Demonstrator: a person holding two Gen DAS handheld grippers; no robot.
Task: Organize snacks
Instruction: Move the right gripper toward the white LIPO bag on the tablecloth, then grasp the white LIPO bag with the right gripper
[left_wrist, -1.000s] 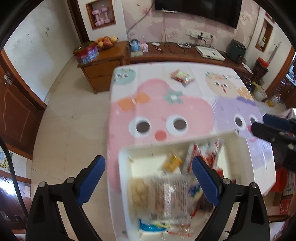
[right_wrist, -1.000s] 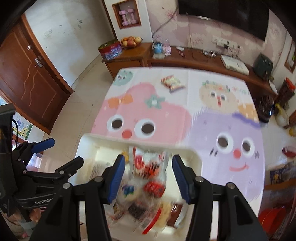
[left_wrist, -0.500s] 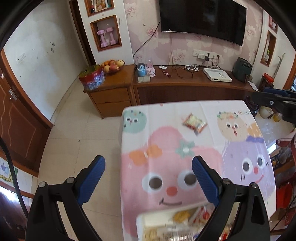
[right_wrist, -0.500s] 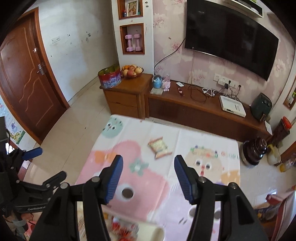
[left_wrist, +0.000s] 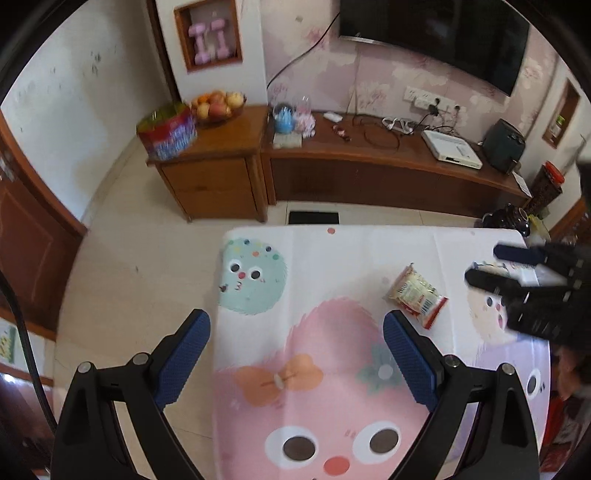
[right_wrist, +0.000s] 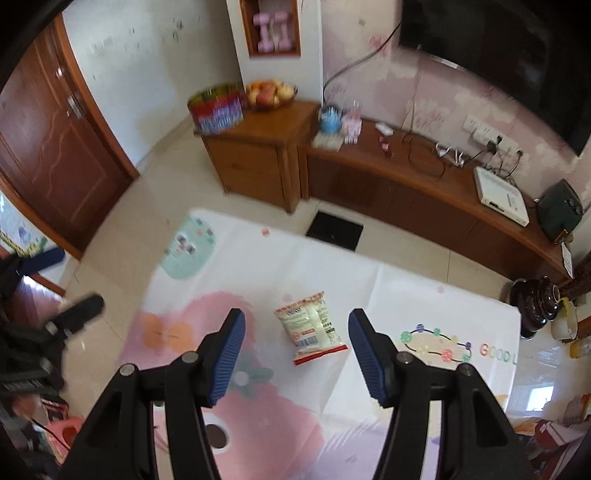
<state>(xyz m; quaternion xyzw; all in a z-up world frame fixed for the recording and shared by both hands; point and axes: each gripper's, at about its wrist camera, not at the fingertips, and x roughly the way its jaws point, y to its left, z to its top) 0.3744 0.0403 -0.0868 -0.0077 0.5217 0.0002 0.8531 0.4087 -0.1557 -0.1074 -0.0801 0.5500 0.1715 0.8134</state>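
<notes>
Right wrist view: my right tool (right_wrist: 295, 352) is spread wide with nothing in it, and the snack packet (right_wrist: 313, 326) lies flat on the tabletop (right_wrist: 406, 295) ahead, framed between the fingers but not touched. Left tool (left_wrist: 295, 356) is equally wide and empty, packet (left_wrist: 417, 295) off to its right. I judge the pickup goes best by lowering the right tool straight over the packet, straddling its narrow width, closing gently so the crinkly film does not slide out.
</notes>
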